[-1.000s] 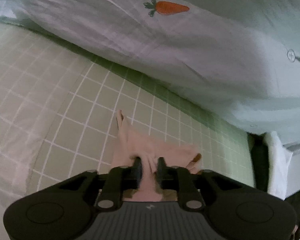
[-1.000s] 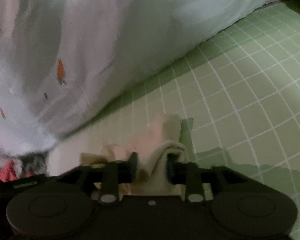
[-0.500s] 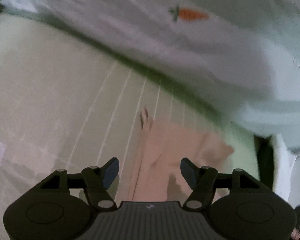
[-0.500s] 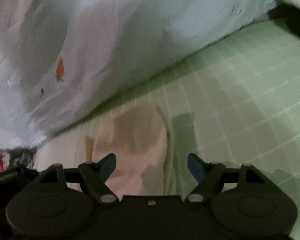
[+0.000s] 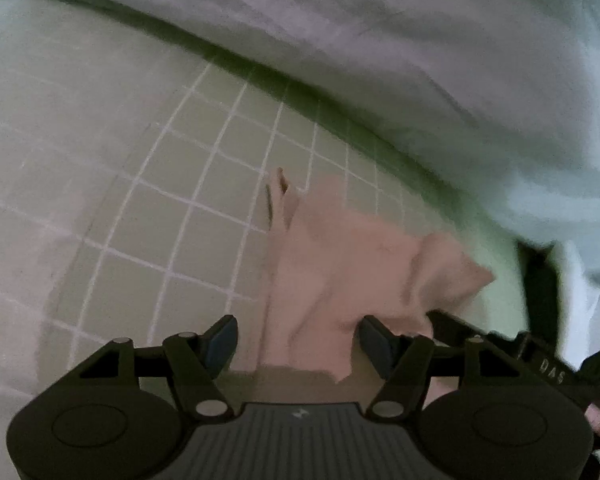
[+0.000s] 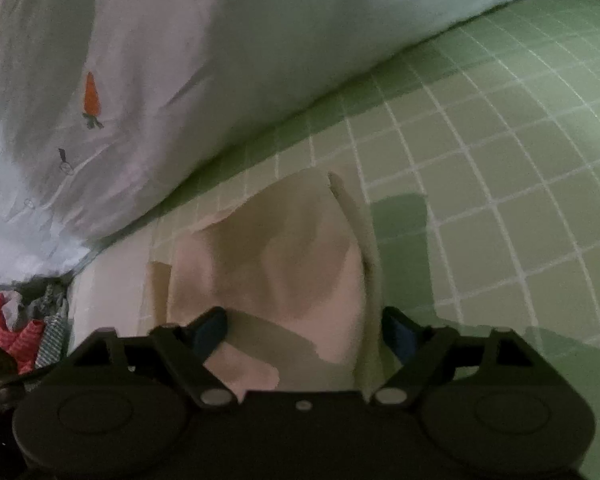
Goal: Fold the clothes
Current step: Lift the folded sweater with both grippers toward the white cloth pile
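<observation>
Left wrist view: my left gripper [image 5: 298, 340] has its 2 fingers spread wide, holding nothing, with the pink garment [image 5: 352, 268] lying loose between and ahead of them on the green grid sheet [image 5: 204, 184]. At that view's right edge, part of my right gripper [image 5: 500, 344] touches the garment's rumpled corner. Right wrist view: my right gripper [image 6: 304, 334] is also spread apart and empty, the pink garment [image 6: 284, 256] flat on the sheet [image 6: 500, 168] just beyond my fingertips. Behind the garment, along the sheet's far edge, a pale quilt [image 6: 188, 60] printed with small carrots is heaped. Red and striped clothes [image 6: 24, 336] sit crumpled at the sheet's left edge.
</observation>
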The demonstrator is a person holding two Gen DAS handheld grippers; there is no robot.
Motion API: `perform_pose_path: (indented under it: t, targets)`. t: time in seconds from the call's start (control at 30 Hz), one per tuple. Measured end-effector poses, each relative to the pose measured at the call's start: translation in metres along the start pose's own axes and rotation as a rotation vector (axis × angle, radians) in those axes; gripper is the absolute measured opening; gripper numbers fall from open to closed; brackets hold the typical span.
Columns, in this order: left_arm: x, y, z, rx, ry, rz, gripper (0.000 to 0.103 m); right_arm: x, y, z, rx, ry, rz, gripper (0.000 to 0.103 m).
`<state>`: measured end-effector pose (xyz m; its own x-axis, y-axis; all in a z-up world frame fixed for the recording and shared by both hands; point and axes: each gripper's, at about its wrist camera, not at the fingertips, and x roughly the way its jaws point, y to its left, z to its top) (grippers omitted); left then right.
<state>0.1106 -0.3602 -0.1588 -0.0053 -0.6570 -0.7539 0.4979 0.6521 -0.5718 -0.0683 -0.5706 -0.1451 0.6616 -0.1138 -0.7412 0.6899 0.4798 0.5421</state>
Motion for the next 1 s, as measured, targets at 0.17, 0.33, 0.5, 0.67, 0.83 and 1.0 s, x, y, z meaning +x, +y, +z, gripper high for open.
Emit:
perform_pose_path:
  t: [0.17,0.33,0.5,0.67,0.83,1.0]
  targets:
    - [0.005,0.008,0.001,-0.054,0.002,-0.081,0.023,0.004,0.010,-0.005,-0.047,0.044,0.045,0.047]
    - [-0.031,0.003,-0.012,-0.053,-0.044,-0.153,0.017,-0.031,0.027,-0.024,-0.044,-0.065,0.044,0.022]
    - [-0.078,-0.004,-0.032,-0.069,-0.096,-0.264,0.017,-0.093,0.038,-0.052,-0.047,-0.188,0.070,0.021]
    - [-0.108,-0.017,-0.063,-0.018,-0.079,-0.313,0.017,-0.142,0.048,-0.084,-0.032,-0.260,0.026,0.021]
    - [-0.111,-0.019,-0.089,-0.006,0.005,-0.345,0.017,-0.176,0.048,-0.121,0.013,-0.276,-0.058,0.021]
    - [-0.110,-0.021,-0.115,0.022,0.077,-0.370,0.016,-0.202,0.035,-0.153,0.135,-0.278,-0.121,0.021]
